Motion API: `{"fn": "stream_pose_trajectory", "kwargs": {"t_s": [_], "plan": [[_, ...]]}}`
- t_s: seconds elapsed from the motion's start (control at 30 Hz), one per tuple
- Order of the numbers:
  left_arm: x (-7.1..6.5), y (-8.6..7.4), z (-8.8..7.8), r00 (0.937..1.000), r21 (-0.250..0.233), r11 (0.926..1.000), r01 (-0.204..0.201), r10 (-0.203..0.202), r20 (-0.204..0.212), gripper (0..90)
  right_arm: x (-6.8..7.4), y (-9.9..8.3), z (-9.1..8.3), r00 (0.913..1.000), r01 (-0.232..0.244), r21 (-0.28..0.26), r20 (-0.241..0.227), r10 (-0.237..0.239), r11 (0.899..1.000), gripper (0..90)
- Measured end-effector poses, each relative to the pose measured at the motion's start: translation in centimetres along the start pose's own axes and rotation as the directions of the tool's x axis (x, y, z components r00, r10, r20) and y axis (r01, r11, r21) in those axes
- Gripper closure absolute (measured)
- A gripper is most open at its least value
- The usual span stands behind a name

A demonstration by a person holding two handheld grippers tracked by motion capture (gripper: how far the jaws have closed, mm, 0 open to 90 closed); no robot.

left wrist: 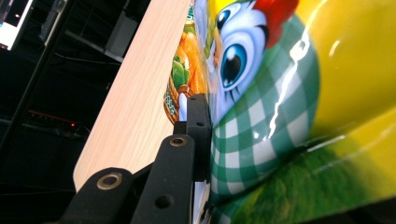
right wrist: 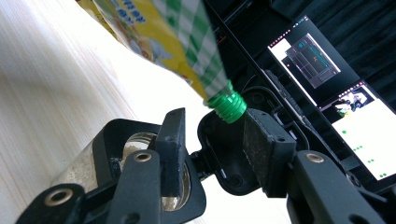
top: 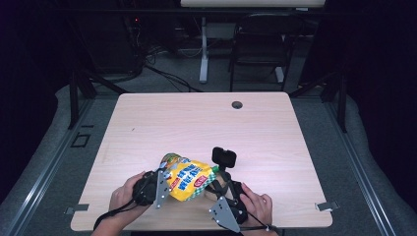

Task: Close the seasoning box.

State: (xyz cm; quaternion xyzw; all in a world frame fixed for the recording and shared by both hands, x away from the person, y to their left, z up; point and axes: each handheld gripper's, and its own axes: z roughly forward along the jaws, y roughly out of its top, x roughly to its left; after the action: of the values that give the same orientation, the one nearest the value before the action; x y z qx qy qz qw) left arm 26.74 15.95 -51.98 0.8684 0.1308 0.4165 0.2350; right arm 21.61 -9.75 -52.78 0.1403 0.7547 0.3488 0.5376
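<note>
Near the table's (top: 275, 128) 6 o'clock edge, two hand-held grippers work a yellow pouch (top: 189, 178) above a jar (top: 219, 189).

Blue and red print on the pouch is too small to read. Left gripper (top: 160, 184), at 7 o'clock, pinches the pouch; its own view shows a cartoon eye and green gingham (left wrist: 252, 140) against one jaw. Right gripper (right wrist: 212, 140) view shows the green spout (right wrist: 227, 105) between spread jaws, over the jar's (right wrist: 84, 168) black flip lid (right wrist: 224, 149). Both hands lie low, knuckles up.
</note>
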Motion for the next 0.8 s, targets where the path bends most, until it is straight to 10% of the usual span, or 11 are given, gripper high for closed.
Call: {"fn": "stream_pose_trajectory", "kwargs": {"t_s": [0.8], "plan": [[0.96,-0.49,-0.38,0.9945,-0.050,0.9942,0.096,-0.093,0.049,84.4,-0.23,-0.07,-0.02,0.9999,-0.015,0.003,0.001,0.015,1.000,59.2]]}}
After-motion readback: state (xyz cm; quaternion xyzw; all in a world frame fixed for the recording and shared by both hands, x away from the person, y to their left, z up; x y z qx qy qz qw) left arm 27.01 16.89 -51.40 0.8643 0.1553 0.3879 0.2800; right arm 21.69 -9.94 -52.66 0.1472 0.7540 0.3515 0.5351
